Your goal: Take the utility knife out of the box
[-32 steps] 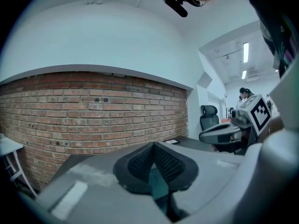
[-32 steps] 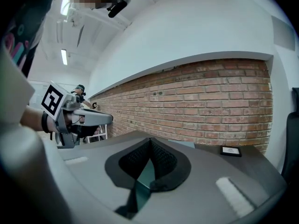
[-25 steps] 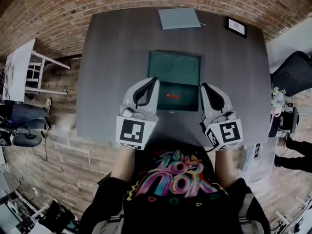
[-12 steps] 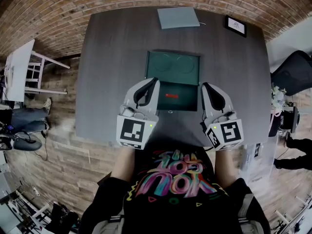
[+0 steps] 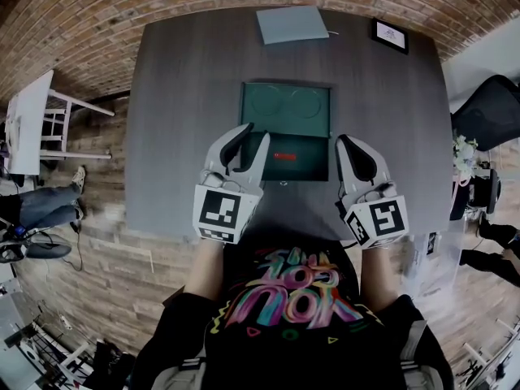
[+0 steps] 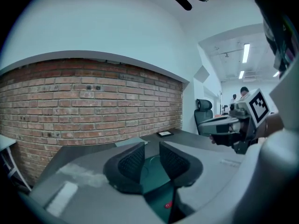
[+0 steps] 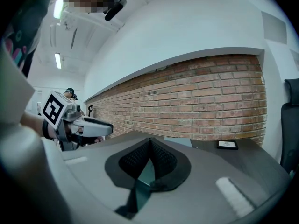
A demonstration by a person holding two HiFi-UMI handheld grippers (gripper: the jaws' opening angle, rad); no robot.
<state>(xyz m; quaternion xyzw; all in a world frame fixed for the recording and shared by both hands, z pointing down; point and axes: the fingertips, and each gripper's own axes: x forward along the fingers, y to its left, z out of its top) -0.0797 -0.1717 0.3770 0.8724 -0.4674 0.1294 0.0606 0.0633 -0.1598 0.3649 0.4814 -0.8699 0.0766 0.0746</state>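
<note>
Now the left gripper [image 5: 253, 139] is hovering at the box's [image 5: 286, 104] left edge, its empty jaws just spreading apart. Right of the box, the right gripper [image 5: 346, 143] is hanging with jaws pinched together.

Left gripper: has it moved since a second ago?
Yes. The left gripper has just been opening its jaws, which grip nothing. Its outer jaw has swung left, away from the left edge of the green box.
</note>
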